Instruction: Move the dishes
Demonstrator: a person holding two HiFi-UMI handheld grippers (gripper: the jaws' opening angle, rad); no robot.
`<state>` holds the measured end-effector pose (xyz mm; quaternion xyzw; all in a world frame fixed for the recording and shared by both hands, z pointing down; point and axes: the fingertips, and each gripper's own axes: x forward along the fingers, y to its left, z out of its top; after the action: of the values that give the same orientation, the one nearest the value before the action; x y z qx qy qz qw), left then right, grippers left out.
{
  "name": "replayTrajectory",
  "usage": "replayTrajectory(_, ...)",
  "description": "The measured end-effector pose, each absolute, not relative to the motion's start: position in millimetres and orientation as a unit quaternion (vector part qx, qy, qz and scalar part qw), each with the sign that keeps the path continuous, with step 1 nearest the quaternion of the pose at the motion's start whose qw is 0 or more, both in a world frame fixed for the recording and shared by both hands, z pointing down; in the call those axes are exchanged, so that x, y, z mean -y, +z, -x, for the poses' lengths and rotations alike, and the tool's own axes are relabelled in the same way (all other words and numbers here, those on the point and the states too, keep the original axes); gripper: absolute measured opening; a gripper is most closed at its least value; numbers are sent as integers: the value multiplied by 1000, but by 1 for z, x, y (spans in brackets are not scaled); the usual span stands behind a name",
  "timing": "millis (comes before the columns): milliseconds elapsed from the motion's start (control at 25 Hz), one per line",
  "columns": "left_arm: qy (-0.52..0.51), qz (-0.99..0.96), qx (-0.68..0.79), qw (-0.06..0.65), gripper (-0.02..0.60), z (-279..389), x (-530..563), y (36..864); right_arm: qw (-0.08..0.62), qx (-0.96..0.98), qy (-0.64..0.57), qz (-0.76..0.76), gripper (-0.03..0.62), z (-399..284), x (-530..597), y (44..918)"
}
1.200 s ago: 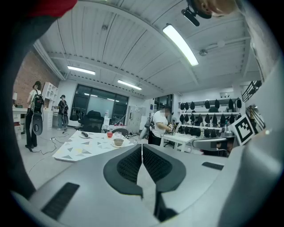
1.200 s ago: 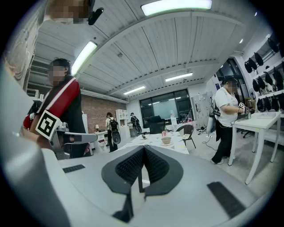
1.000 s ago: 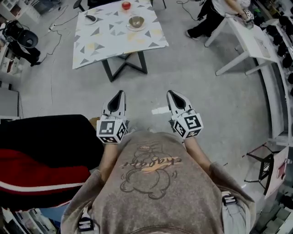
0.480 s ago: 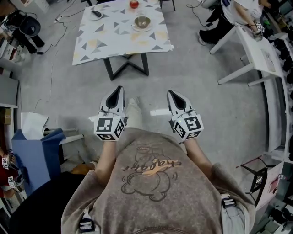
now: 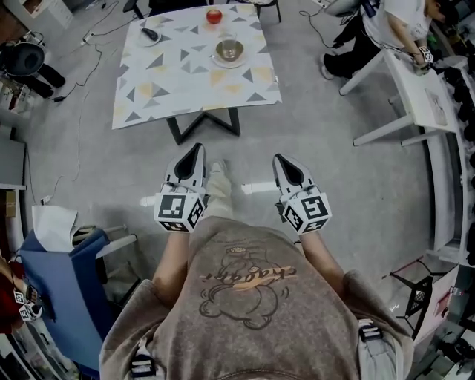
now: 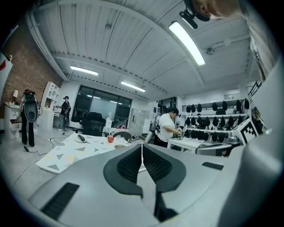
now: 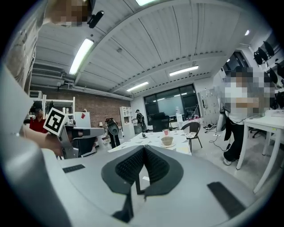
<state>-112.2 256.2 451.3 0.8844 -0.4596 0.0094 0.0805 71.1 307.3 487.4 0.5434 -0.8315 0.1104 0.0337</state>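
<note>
Far ahead in the head view, a bowl on a saucer [image 5: 229, 50] rests on a table with a triangle-patterned cloth [image 5: 185, 74]. Behind it are a red apple [image 5: 214, 16] and a small plate with a dark object [image 5: 150, 34]. My left gripper [image 5: 197, 149] and right gripper [image 5: 280, 158] hang side by side over the floor, well short of the table, both shut and empty. The left gripper view has its closed jaws [image 6: 142, 146] pointing toward the table and apple [image 6: 110, 139]. From the right gripper [image 7: 144, 148] the bowl [image 7: 167, 141] and a reddish cup [image 7: 165, 131] are in sight.
A white desk [image 5: 415, 82] with a person [image 5: 375, 22] at it stands to the right. A blue chair [image 5: 67, 286] with a white bag is at the lower left. My shoe [image 5: 217, 184] is on the grey floor between the grippers. Cables run along the floor at the left.
The view has advanced toward the table, which now shows more fully. The figure in black and red at the left has dropped out of view and a blue chair appeared. Both grippers stay shut.
</note>
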Motion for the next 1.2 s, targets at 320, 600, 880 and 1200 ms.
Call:
replayTrajectory(320, 21, -895, 438, 76, 25, 112, -149, 445, 31, 824, 119, -553, 3, -63, -209, 486)
replayTrajectory(600, 25, -914, 399, 74, 25, 105, -61, 435, 30, 809, 121, -574, 3, -60, -125, 476)
replayTrajectory(880, 27, -924, 374, 71, 25, 101, -1, 429, 32, 799, 117, -589, 6, -58, -72, 467)
replayTrajectory(1200, 15, -931, 359, 72, 25, 90, 36, 421, 32, 785, 118, -608, 6, -67, -42, 465)
